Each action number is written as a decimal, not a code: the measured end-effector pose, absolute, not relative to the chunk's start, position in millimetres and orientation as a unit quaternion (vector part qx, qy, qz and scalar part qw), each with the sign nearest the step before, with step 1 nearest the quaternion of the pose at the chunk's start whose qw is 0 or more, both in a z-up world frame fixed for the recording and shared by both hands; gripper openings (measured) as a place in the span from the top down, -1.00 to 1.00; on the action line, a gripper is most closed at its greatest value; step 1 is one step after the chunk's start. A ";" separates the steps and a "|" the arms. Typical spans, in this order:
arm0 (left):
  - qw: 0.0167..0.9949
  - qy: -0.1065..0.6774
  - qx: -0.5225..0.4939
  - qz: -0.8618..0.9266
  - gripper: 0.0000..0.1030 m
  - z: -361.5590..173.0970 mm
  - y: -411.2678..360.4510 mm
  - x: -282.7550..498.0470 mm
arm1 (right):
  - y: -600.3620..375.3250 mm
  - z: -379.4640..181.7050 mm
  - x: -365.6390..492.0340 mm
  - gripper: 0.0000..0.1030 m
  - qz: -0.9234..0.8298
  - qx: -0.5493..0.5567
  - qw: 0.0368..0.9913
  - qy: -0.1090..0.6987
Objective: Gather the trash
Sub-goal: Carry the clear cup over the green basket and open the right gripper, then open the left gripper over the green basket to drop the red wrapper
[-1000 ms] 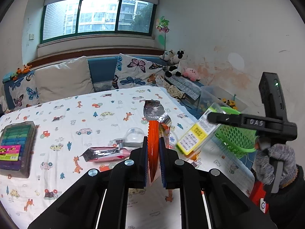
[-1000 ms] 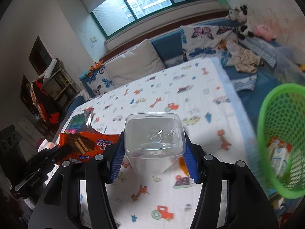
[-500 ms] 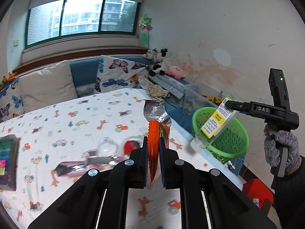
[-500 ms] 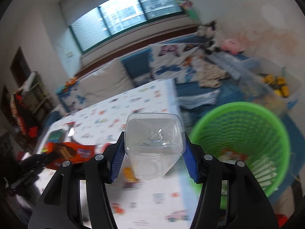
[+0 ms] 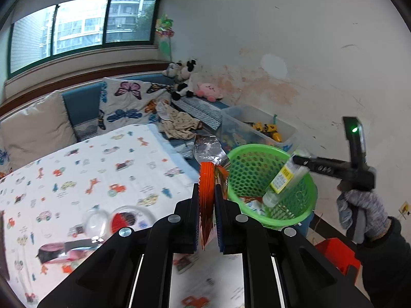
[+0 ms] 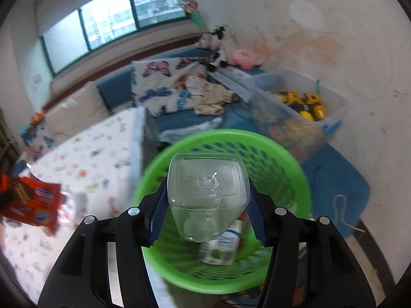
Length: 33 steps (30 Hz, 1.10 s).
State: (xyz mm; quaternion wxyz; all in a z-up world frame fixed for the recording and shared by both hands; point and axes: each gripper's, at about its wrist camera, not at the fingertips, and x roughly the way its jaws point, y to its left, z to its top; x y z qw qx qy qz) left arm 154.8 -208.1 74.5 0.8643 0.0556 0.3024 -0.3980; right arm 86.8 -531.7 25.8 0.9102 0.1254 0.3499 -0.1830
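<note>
My right gripper (image 6: 206,205) is shut on a clear plastic bottle (image 6: 207,192) with a yellow label, holding it neck-down over the green mesh basket (image 6: 290,164); both show in the left wrist view, bottle (image 5: 285,179) and basket (image 5: 244,174). The basket holds a white carton (image 6: 226,241) and other trash. My left gripper (image 5: 207,205) is shut on an orange snack wrapper (image 5: 206,187) with a silver end, just left of the basket, over the bed edge. The wrapper also shows at the left of the right wrist view (image 6: 30,202).
On the patterned bed sheet (image 5: 90,164) lie a pink wrapper (image 5: 66,251) and a clear round lid with a red piece (image 5: 125,218). A clear bin of toys (image 6: 300,107) stands behind the basket. Cushions and plush toys (image 5: 185,77) line the window bench.
Both grippers have swung right from the bed to the basket. The bottle has gone from over the sheet to above the basket's opening, tilted neck-down. Grips are unchanged.
</note>
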 end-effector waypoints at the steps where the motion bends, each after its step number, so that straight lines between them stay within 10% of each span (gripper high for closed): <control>1: 0.861 0.304 0.057 -0.403 0.79 74.5 -215.9 155.6 | -535.0 20.8 87.0 -0.10 -0.191 0.120 0.907 0.355; 33: 0.804 0.381 0.107 -0.445 0.79 18.0 -370.5 171.3 | -551.9 11.9 60.5 -0.39 -0.194 0.108 0.914 0.339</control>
